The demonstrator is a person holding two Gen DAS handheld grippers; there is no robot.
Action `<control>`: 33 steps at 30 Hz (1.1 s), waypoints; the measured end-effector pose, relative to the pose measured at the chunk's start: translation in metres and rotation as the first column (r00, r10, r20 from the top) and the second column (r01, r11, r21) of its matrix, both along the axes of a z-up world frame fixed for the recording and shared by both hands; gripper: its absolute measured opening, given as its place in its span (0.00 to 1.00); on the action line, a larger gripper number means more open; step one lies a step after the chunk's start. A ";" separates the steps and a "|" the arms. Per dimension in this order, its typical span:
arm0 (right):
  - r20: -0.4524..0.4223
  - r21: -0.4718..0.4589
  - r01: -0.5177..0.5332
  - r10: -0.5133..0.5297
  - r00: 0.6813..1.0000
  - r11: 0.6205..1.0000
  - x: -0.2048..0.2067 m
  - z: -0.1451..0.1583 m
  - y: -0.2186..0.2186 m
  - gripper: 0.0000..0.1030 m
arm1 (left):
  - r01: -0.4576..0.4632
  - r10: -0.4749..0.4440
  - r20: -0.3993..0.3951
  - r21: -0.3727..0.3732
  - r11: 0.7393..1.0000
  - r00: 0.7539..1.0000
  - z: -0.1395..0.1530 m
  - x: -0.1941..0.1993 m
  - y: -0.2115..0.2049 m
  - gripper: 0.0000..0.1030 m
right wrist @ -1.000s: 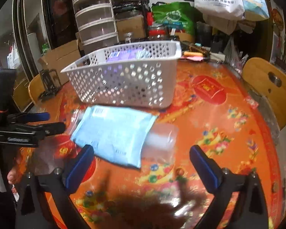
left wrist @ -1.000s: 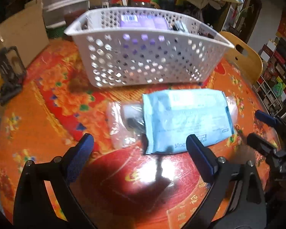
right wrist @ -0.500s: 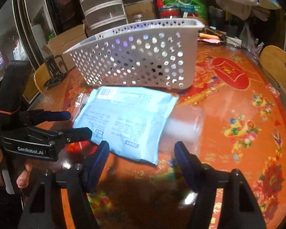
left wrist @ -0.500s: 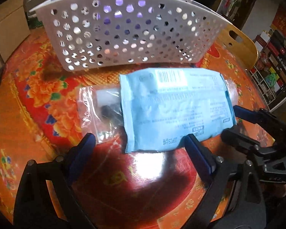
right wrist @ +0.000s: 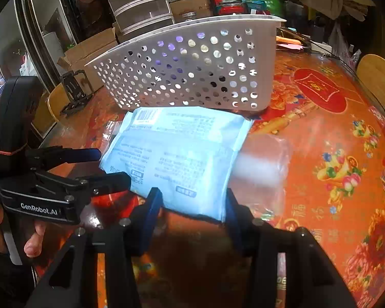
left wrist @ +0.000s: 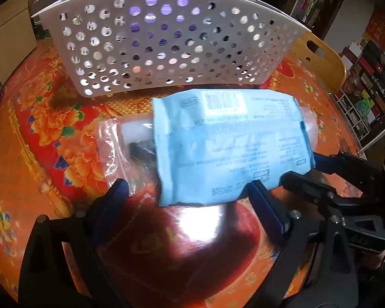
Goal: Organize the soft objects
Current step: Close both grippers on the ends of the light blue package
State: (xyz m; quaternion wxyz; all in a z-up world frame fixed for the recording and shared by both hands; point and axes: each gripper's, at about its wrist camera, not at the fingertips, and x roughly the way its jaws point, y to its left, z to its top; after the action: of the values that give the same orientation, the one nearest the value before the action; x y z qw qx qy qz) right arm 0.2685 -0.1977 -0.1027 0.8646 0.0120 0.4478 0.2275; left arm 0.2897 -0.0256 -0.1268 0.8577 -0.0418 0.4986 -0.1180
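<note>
Pale blue packet (left wrist: 231,151) lies flat on the table (left wrist: 38,169), just in front of the white perforated basket (left wrist: 166,43). We see a soft, pillow-like plastic pouch, slightly puffed and creased, printed on its upper face with small dark text we cannot read and a white barcode label near the edge that faces the basket. It rests partly on top of a clear plastic bag (left wrist: 115,143), which sticks out past both of its short ends; through the clear film at one end we make out a white piece and something dark. The table wears a glossy orange and red floral cover, with a bright glare just in front of the packet.

Our left gripper (left wrist: 190,192) stands with its blue-padded fingers (left wrist: 265,205) spread wide along the packet's near edge, one tip at the clear bag and the other at the packet's underside corner; whether they touch we cannot tell. Our right gripper (right wrist: 192,200) comes at the same near edge from the other end, its jaws closing with the blue packet's corner between them, the pads not clearly pressing it yet. In the right wrist view a hand (right wrist: 2,233) grips the left tool's handle.

Purple packaging shows through the basket's holes.
</note>
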 end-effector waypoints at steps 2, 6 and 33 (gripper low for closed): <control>0.001 0.000 -0.001 0.001 1.000 1.000 0.000 0.000 0.000 0.44 | 0.024 -0.024 0.005 -0.006 1.000 1.000 0.002 -0.001 -0.008 0.82; 0.001 0.006 -0.005 0.005 1.000 1.000 -0.002 0.001 0.001 0.38 | 0.035 -0.035 0.007 -0.006 0.999 0.999 0.006 -0.002 -0.017 0.68; 0.183 -0.106 -0.016 0.035 0.982 0.994 -0.034 0.031 0.015 0.11 | -0.038 0.054 0.118 -0.132 0.991 0.992 0.027 -0.047 0.045 0.05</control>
State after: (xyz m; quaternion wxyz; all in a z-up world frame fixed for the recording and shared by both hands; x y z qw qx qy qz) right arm 0.2345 -0.1827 -0.0717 0.8989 -0.0599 0.3770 0.2152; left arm 0.2424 0.0189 -0.0993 0.8844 -0.1015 0.4359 -0.1326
